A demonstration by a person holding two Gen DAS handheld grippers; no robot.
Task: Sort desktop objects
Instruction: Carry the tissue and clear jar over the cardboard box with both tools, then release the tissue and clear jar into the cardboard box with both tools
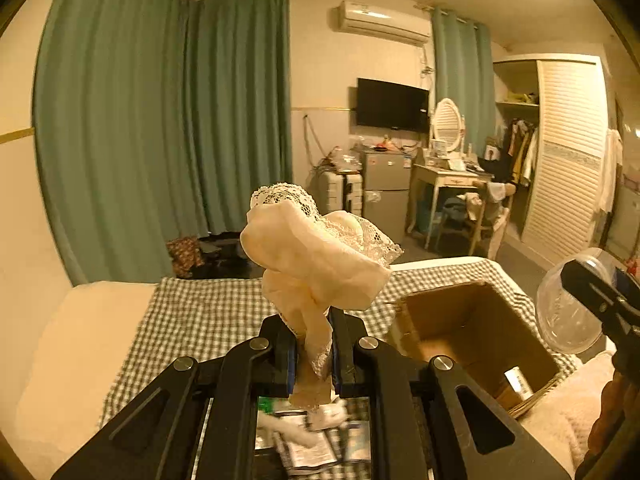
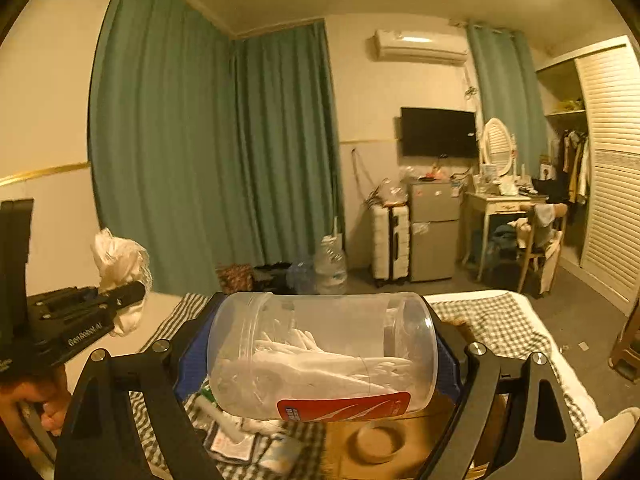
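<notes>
Above the checked cloth (image 1: 192,320), both grippers are loaded and raised. The left gripper (image 1: 314,354) is clamped on a bunched cream lace cloth (image 1: 316,256), whose bulk stands up over the jaws toward 12 o'clock while a frilled end hangs down between them. The right gripper (image 2: 320,356) has its jaws spread wide around a clear tub (image 2: 320,354) lying on its side, blue pads pressing its two ends; white pieces lie inside it and a red label shows on its lower wall.

From the left wrist view, the open cardboard box (image 1: 476,320) sits at 3 o'clock of the lace, with the tub (image 1: 568,304) and right gripper (image 1: 596,296) beyond it at the frame edge. The box looks nearly bare: only a small white-labelled item (image 1: 518,382) shows in its near corner. From the right wrist view a tape roll (image 2: 374,442) appears under the tub, on what seems to be the box floor.

My reading is that sorting is at an early-to-middle stage. Two things are in hand but neither is dropped yet, and leaflets and packets (image 1: 308,440) lie loose on the cloth at 6 o'clock, under the left jaws, waiting to be gathered.
</notes>
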